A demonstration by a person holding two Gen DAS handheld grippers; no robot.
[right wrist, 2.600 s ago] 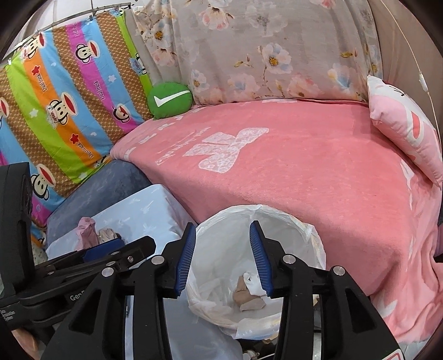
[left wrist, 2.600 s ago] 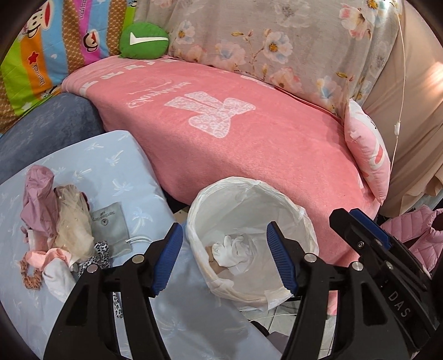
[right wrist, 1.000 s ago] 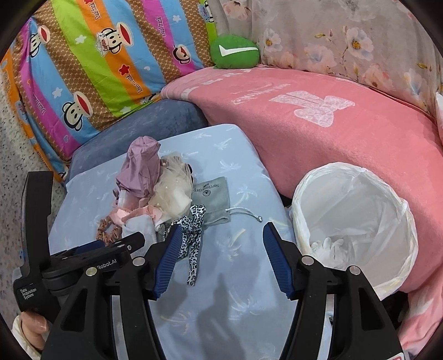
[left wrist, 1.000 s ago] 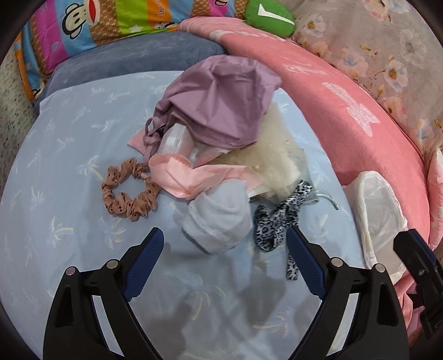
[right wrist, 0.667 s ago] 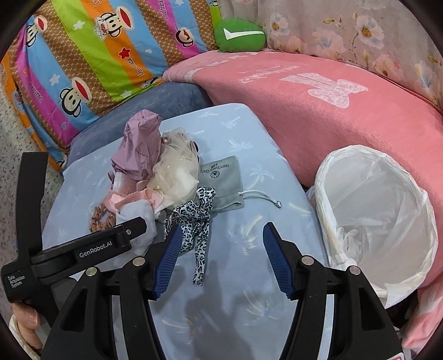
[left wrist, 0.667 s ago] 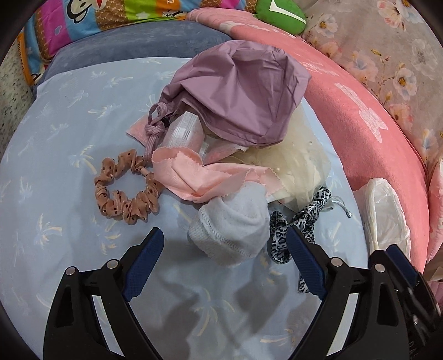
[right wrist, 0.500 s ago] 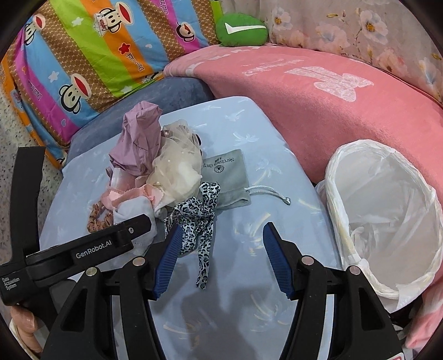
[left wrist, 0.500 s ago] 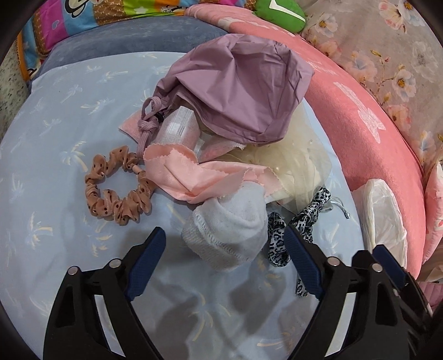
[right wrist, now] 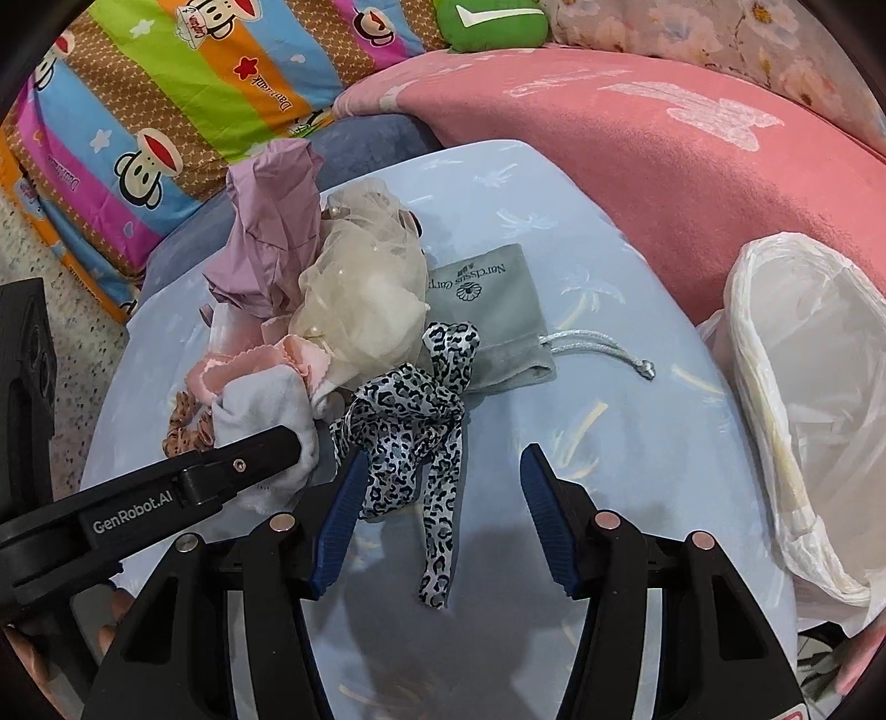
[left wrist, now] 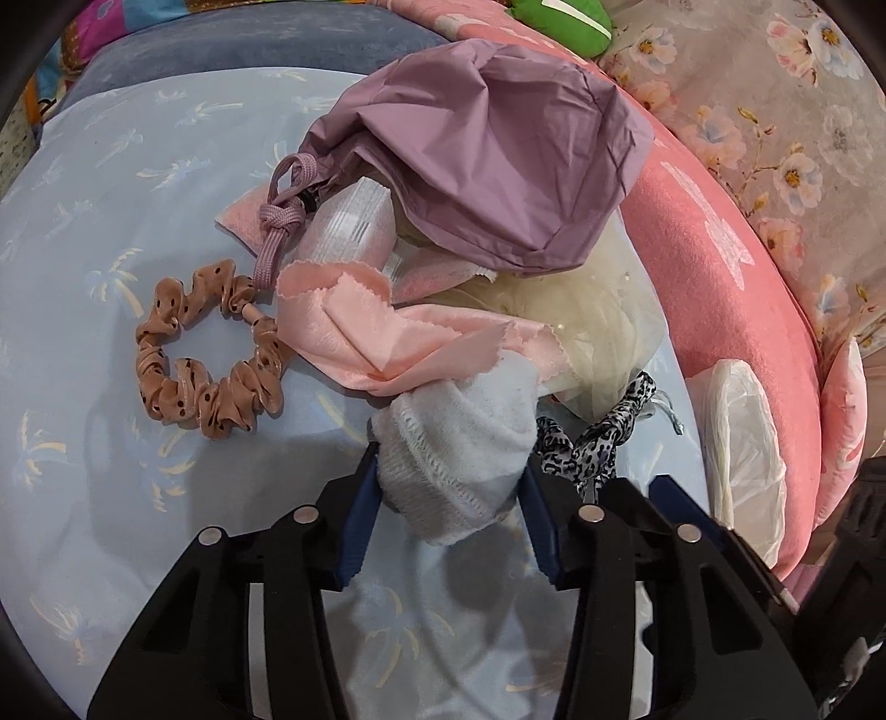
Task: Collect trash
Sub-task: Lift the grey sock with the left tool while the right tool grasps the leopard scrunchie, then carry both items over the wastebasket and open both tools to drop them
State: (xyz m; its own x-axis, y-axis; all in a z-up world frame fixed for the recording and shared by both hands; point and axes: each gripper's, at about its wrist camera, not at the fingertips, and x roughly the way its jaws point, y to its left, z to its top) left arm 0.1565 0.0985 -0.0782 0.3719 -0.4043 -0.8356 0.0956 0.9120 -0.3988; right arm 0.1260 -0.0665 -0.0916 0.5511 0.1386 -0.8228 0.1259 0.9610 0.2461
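Left gripper [left wrist: 449,501]: both pads pressed against the white sock [left wrist: 462,437], at 6 o'clock of the pile. Right gripper [right wrist: 443,518]: jaws apart, empty, over the leopard ribbon [right wrist: 412,412]. Scrunchie [left wrist: 207,357] at 9 o'clock; pink cloth [left wrist: 382,327], purple bag [left wrist: 487,144] toward 12. Lined bin [right wrist: 814,404] at 3 o'clock.

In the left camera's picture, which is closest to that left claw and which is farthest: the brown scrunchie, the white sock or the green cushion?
1. White sock: right between the left claw's blue tips.
2. Brown scrunchie: farther out, on the left of the blue sheet.
3. Green cushion: farthest, at the top edge, behind the purple bag.
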